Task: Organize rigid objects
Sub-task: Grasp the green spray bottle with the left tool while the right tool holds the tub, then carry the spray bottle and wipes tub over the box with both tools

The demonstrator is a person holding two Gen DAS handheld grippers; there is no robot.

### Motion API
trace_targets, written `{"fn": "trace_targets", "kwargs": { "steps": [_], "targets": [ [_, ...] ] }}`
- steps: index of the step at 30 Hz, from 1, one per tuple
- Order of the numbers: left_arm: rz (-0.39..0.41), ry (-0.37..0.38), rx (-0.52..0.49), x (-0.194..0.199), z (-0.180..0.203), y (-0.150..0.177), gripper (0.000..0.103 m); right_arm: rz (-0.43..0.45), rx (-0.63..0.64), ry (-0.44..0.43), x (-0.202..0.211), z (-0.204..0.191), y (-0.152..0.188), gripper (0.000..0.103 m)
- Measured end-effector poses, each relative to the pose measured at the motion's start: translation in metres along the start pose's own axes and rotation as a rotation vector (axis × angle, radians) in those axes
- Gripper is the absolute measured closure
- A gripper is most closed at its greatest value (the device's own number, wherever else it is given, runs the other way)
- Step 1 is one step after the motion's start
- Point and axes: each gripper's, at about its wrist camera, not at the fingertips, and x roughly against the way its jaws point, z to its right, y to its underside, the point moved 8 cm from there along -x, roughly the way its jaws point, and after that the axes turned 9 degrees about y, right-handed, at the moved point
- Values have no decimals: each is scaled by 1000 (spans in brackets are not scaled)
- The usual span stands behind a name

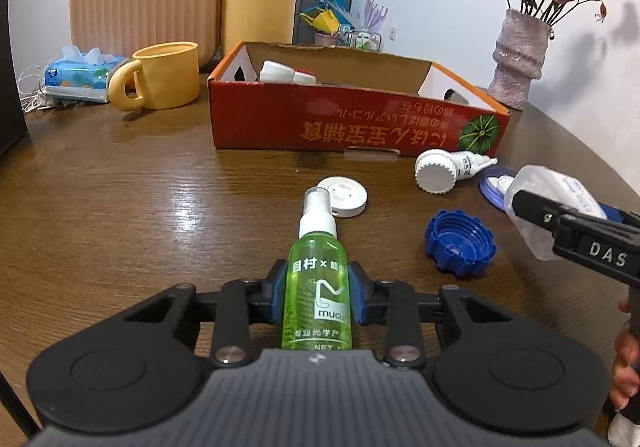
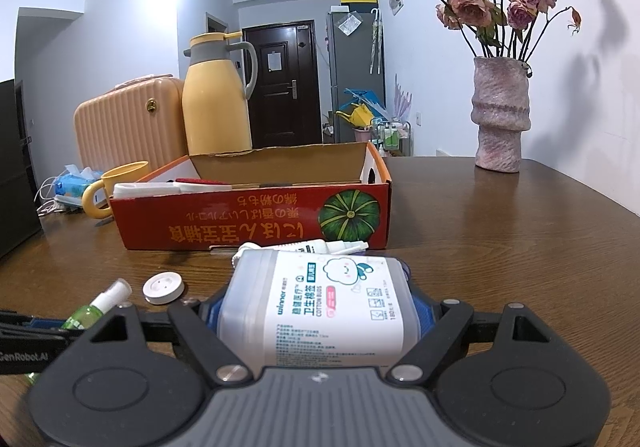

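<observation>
Wooden table (image 1: 120,187): left gripper (image 1: 318,287) pinches green spray bottle (image 1: 318,287); only right wrist view shows right gripper (image 2: 316,311) clamping cotton-bud box (image 2: 316,303), lower centre.

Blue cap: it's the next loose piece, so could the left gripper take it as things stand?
Probably not yet: the left gripper is shut on the green spray bottle. The blue cap lies uncovered on the table, just to its right.
</observation>
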Motion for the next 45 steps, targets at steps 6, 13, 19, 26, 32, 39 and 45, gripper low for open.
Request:
{"fn": "trace_targets", "kwargs": {
  "steps": [6, 13, 19, 26, 32, 39, 45],
  "targets": [
    [22, 12, 10, 6, 3, -5, 71, 0, 4, -1, 0, -1, 0, 21],
    [73, 31, -5, 19, 10, -16, 71, 7, 24, 2, 2, -4, -1, 21],
    [109, 43, -17, 27, 16, -29, 71, 26, 11, -6, 7, -3, -7, 21],
    [147, 57, -31, 34, 23, -43, 71, 44, 16, -11, 11, -4, -16, 21],
    [197, 58, -44, 40, 29, -61, 71, 75, 15, -9, 14, -4, -30, 21],
    [259, 66, -49, 46, 35, -88, 71, 109, 23, -1, 10, -5, -52, 21],
    [294, 78, -41, 42, 41, -112, 71, 134, 24, 4, 3, -6, -71, 21]
  ]
}}
